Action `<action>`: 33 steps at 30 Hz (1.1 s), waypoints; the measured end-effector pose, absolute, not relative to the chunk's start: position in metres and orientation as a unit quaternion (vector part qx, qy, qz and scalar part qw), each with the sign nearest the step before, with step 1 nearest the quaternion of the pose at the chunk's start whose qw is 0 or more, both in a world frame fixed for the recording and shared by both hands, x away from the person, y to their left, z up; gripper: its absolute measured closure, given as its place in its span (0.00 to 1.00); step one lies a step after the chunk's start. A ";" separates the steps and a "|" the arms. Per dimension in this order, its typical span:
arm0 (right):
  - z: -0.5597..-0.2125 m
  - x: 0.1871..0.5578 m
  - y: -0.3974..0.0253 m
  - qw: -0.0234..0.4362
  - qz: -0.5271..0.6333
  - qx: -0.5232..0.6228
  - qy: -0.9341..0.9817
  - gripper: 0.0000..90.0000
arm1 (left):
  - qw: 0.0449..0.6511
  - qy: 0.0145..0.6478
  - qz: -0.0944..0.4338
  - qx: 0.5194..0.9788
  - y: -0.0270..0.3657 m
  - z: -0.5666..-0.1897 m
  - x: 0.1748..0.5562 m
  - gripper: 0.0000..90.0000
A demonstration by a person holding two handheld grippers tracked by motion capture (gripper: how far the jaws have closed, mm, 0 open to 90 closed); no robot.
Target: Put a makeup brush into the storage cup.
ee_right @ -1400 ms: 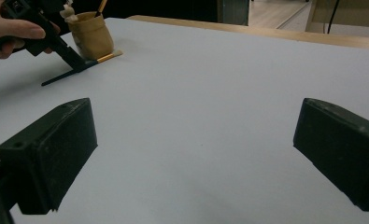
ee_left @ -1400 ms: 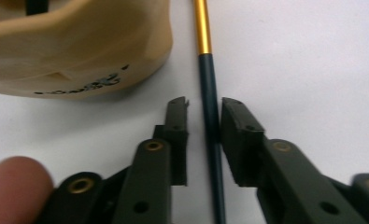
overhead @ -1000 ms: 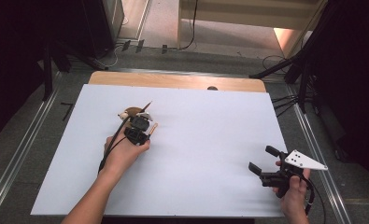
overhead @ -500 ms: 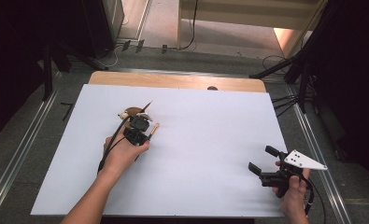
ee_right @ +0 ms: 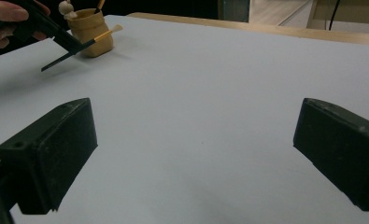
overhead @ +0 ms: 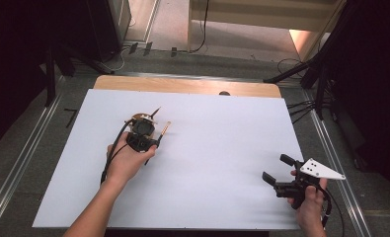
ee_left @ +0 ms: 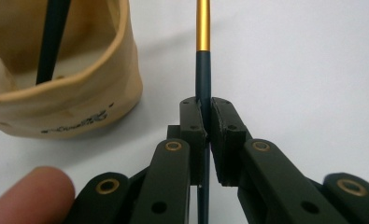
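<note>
Left gripper view: left gripper (ee_left: 205, 116) jaws pinched on the dark handle of a brush (ee_left: 203, 74), long axis straight ahead, gold ferrule forward. Beige cup (ee_left: 79, 88) sits just beside, to the left, another brush (ee_left: 51, 42) in it. Right gripper (overhead: 281, 170) spread wide, well apart. Judgement: the held brush must swing left to reach the cup mouth.

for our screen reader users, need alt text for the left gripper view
The left claw is shut on a dark brush with a gold band, seen close up over a white table. A tan cup stands beside it, holding another dark handle.
</note>
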State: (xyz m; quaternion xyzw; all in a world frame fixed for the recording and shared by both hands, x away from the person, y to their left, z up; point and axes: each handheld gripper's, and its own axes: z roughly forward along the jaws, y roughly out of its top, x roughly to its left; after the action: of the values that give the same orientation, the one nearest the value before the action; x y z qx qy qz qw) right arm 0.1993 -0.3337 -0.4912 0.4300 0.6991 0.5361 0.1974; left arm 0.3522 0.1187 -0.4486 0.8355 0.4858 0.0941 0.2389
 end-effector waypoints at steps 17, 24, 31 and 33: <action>-0.491 0.199 -0.333 0.198 0.537 0.430 0.698 0.00 | 0.338 0.475 0.109 0.805 0.135 -0.437 0.344 0.94; -0.491 0.199 -0.333 0.198 0.535 0.428 0.701 0.00 | 0.362 0.468 0.111 0.799 0.139 -0.434 0.341 0.94; -0.492 0.199 -0.333 0.199 0.535 0.427 0.702 0.00 | 0.386 0.463 0.113 0.790 0.143 -0.431 0.340 0.94; -0.492 0.199 -0.333 0.199 0.535 0.428 0.701 0.00 | 0.392 0.463 0.114 0.787 0.143 -0.431 0.340 0.94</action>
State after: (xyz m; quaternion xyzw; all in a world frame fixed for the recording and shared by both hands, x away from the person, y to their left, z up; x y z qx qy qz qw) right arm 0.1992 -0.3330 -0.4916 0.4277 0.7006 0.5355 0.1990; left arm 0.3400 0.1433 -0.4305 0.7868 0.4626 0.1135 0.3925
